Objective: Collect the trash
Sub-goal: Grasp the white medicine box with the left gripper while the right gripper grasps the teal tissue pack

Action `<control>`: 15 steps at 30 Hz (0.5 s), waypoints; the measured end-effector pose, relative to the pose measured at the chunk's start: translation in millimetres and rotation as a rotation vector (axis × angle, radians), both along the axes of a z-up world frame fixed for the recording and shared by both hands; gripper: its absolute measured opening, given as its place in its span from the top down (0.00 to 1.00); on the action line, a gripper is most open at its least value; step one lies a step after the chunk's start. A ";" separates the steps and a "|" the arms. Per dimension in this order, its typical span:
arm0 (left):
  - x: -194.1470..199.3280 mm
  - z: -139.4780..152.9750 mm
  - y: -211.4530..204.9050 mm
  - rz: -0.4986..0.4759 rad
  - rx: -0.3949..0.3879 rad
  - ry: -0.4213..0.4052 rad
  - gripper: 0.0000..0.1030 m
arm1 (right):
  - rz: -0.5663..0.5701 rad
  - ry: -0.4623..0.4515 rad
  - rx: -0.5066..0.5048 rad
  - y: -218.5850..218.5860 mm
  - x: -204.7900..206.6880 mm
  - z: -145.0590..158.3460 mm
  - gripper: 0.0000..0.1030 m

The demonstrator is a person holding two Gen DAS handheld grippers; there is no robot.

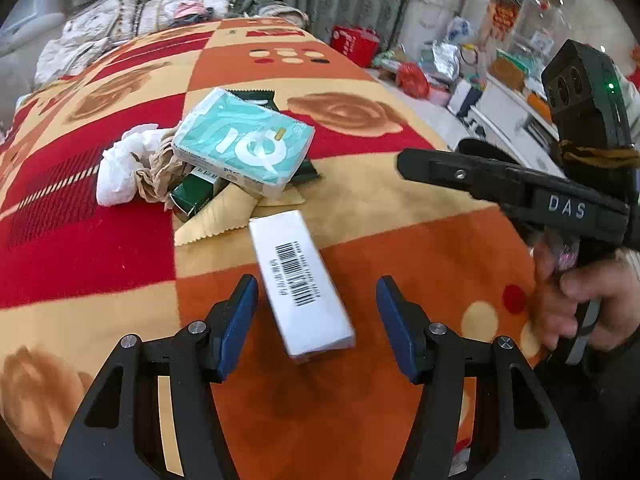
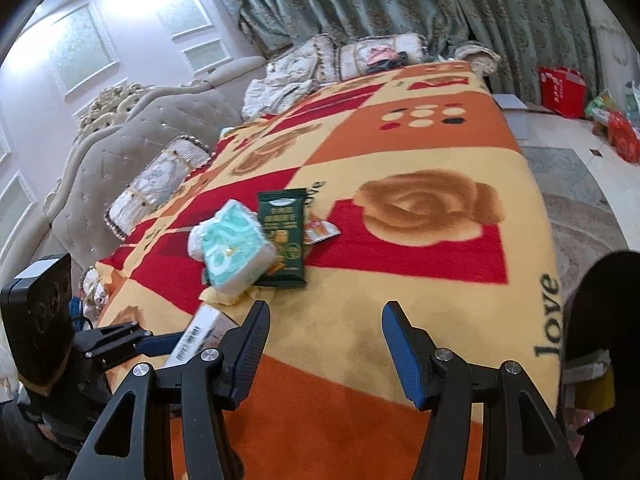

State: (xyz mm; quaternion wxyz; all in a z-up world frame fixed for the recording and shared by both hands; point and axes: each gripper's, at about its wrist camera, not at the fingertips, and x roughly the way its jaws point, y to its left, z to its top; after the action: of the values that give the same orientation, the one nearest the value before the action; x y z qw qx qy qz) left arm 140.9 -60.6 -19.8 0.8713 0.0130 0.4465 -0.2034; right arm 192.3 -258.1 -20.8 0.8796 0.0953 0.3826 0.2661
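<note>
The long white cardboard box with a barcode (image 1: 301,280) is being framed between the parted, empty jaws of the left gripper (image 1: 316,320), its long axis running away toward the litter pile (image 1: 208,160) mid-blanket (image 1: 400,248). The right gripper (image 2: 324,344) is being held apart, empty, farther off.

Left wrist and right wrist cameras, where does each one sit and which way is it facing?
Left wrist view: on the left gripper, angled down over the blanket at the white barcoded box between its open fingers; the right gripper and the hand holding it show at right.
Right wrist view: on the right gripper, fingers open, looking along the bed toward the curtains; the left gripper shows at lower left.
Both show the box, the teal tissue pack and the blanket.
</note>
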 end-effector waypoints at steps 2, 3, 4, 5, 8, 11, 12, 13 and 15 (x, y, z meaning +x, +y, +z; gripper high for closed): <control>-0.7 0.2 1.1 0.044 -0.016 -0.006 0.42 | 0.030 -0.027 0.008 7.4 -1.5 3.8 0.46; 0.4 -0.6 2.4 0.069 -0.018 -0.007 0.45 | 0.050 -0.043 0.007 12.9 -2.3 6.3 0.46; 1.2 -2.4 5.5 0.097 -0.019 -0.006 0.59 | 0.070 -0.063 0.002 19.4 -3.4 9.2 0.46; 1.7 -4.7 6.5 0.113 -0.016 0.006 0.70 | 0.086 -0.088 -0.008 25.2 -4.5 12.0 0.45; -2.0 -4.6 20.2 0.165 -0.035 0.007 0.75 | 0.137 -0.152 -0.039 46.0 -4.1 17.4 0.27; -14.0 4.0 35.0 0.202 -0.032 -0.029 0.75 | 0.165 -0.175 -0.065 61.7 1.4 16.2 0.23; -17.1 6.9 38.5 0.210 -0.028 -0.041 0.75 | 0.177 -0.172 -0.084 69.3 6.2 14.6 0.23; -21.7 10.4 43.9 0.216 -0.027 -0.053 0.75 | 0.185 -0.174 -0.097 75.0 9.7 13.2 0.23; -27.0 11.9 49.3 0.219 -0.026 -0.056 0.75 | 0.201 -0.173 -0.130 88.0 18.7 8.8 0.23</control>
State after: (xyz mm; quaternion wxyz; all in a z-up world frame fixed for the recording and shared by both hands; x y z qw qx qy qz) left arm 113.9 -11.3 -7.9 0.9006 -0.0412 0.4179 -0.1123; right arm 211.0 -170.1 -12.0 0.8826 -0.0237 0.3294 0.3346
